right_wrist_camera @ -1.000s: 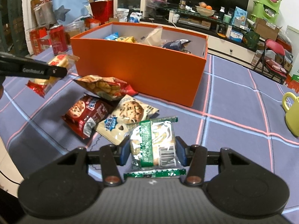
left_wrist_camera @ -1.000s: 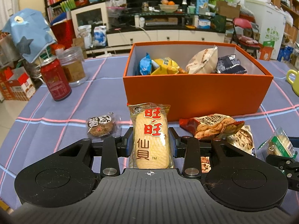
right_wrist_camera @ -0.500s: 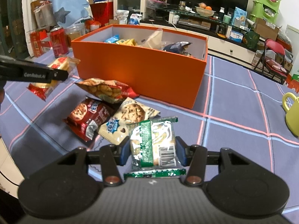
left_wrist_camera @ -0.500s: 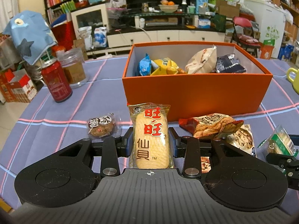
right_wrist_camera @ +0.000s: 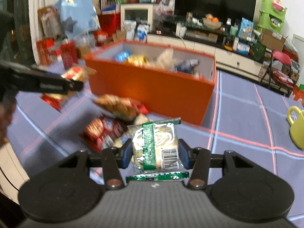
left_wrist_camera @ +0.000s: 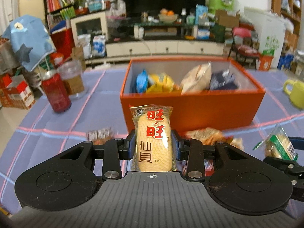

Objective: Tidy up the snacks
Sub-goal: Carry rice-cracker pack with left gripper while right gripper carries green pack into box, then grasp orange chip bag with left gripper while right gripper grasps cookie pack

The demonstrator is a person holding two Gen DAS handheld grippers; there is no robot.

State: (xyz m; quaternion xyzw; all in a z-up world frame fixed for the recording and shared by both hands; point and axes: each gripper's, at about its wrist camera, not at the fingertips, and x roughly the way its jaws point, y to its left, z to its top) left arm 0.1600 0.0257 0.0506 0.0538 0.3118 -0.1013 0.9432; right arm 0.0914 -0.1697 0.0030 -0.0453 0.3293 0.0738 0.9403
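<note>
My left gripper (left_wrist_camera: 153, 146) is shut on a yellow rice cracker packet (left_wrist_camera: 153, 138) with red characters, held upright above the table. My right gripper (right_wrist_camera: 155, 154) is shut on a green and clear snack packet (right_wrist_camera: 155, 146). Ahead stands an orange box (left_wrist_camera: 191, 106) with several snack bags inside. The same orange box (right_wrist_camera: 150, 87) shows in the right wrist view, with the left gripper (right_wrist_camera: 75, 84) and its packet at the left. The right gripper's packet (left_wrist_camera: 279, 146) shows at the right edge of the left wrist view.
Loose snack bags (right_wrist_camera: 114, 119) lie on the purple checked tablecloth (right_wrist_camera: 237, 117) in front of the box. A red can (left_wrist_camera: 55, 93) and a glass jar (left_wrist_camera: 73, 79) stand at the left. A yellow mug (right_wrist_camera: 296, 127) stands at the right.
Both grippers have risen a little with their packets still held, so the box and the loose bags sit lower and blurred in view.
</note>
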